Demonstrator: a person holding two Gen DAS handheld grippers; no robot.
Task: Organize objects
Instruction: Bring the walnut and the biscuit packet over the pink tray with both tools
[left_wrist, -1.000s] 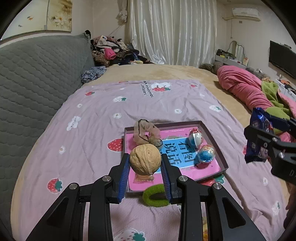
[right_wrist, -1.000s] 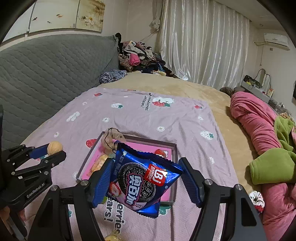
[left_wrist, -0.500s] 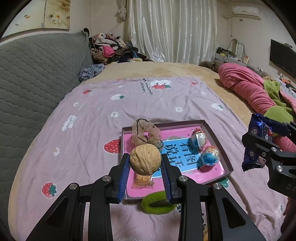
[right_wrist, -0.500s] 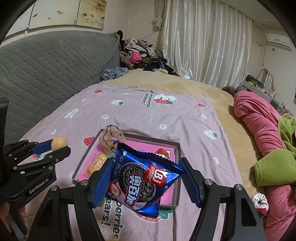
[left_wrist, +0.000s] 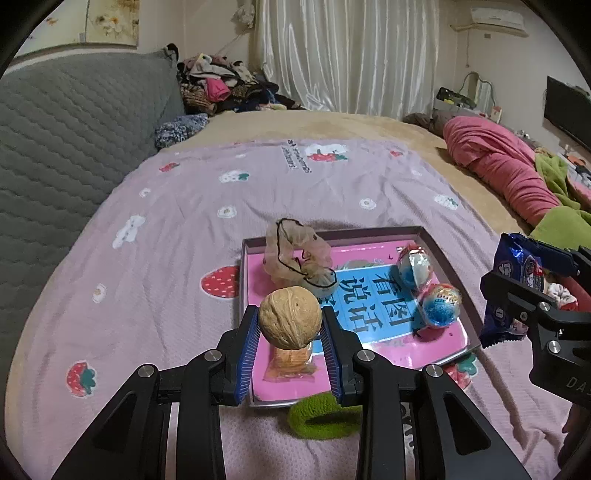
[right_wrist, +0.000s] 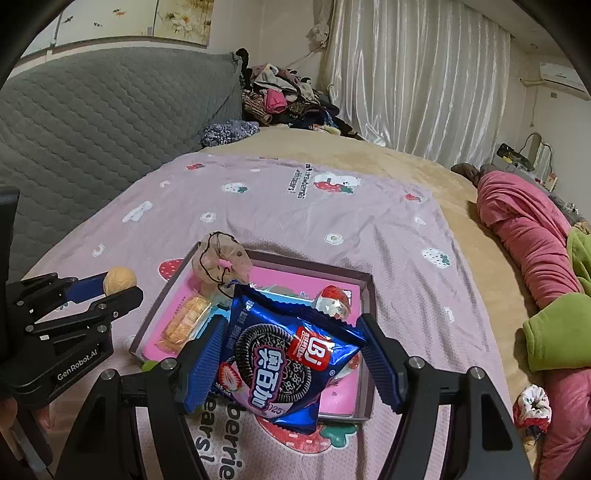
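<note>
Shallow tray (left_wrist: 436, 242) low-rimmed, lying on the lilac strawberry blanket (left_wrist: 184, 229) of a bed, open cloth all round. Grey headboard (left_wrist: 74, 129) left, curtains (right_wrist: 413, 74) behind. Left claw (left_wrist: 290, 332) clamped on walnut (left_wrist: 290, 317) over the tray's near end; right claw (right_wrist: 291, 363) clamped on cookie packet (right_wrist: 284, 354) above the tray.

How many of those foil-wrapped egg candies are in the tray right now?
2. Both lie in the tray on its right side: one egg candy farther back, the other egg candy just nearer. None seems hidden.
</note>
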